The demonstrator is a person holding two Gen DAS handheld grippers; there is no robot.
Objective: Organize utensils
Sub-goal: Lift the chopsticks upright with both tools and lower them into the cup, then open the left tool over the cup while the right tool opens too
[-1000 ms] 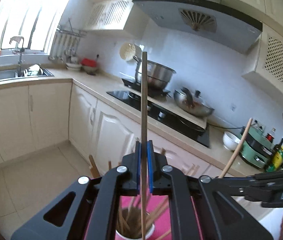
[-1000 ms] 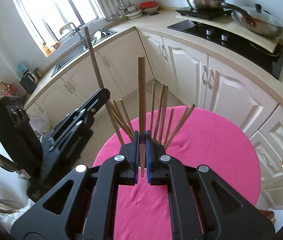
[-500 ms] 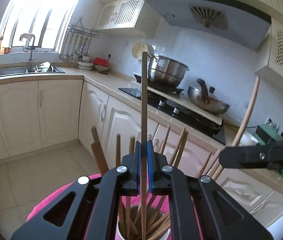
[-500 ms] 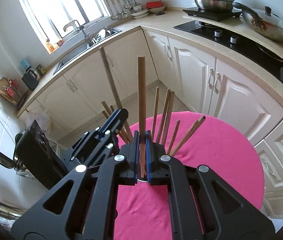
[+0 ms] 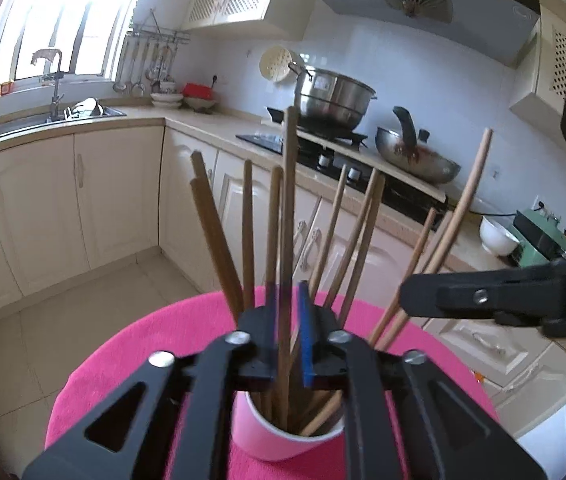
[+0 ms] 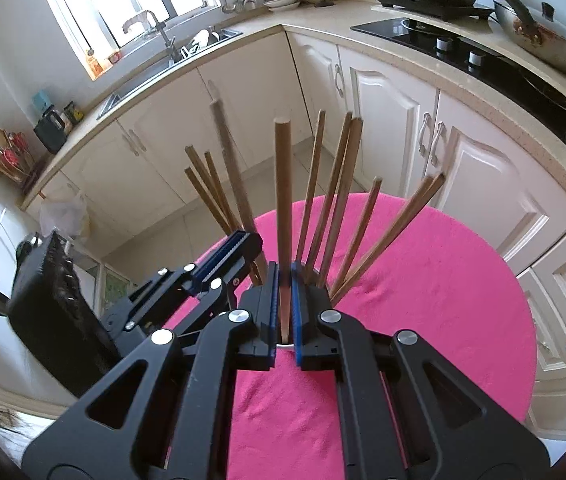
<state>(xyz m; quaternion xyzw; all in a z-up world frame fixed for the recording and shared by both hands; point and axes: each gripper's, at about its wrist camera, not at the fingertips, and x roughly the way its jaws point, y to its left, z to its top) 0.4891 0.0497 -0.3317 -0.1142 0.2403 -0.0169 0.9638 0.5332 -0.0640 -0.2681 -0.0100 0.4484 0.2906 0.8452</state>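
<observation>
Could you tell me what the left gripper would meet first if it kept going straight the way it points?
Probably the white cup directly below the left gripper, though depth is unclear.

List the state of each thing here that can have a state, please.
Left tongs: open around a chopstick that stands in the cup.
Right tongs: shut on a chopstick, upright over the cup.
White cup: upright on the pink cloth, full of chopsticks.
Pan: on the stove, no lid.
</observation>
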